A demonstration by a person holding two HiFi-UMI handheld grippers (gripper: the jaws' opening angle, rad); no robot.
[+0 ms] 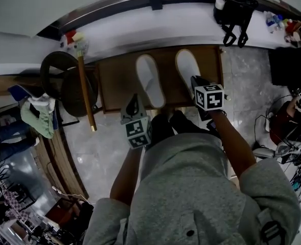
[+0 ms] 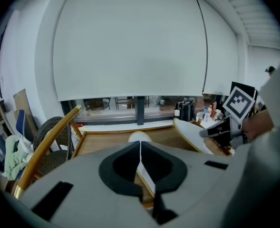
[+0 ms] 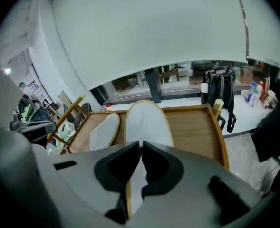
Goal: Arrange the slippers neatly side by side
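Pinching left slipper (image 3: pixel 103 129) near end in left gripper (image 2: pixel 140 158) jaws, right slipper (image 3: pixel 147 122) in right gripper (image 3: pixel 140 156) jaws, likely to square both on wooden tray (image 3: pixel 192 127)

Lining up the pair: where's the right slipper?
Head view: right slipper, right side of the wooden tray, beside the left slipper, heel in the right gripper.

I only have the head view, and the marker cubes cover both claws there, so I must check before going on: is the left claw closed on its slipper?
Observer: Yes. In the left gripper view the left claw is shut, with the heel edge of the left slipper pinched between its jaws.
Operator: And the other one?
Observer: The right gripper view shows the right claw shut on the heel of the right slipper, whose toe points straight ahead over the wooden tray.
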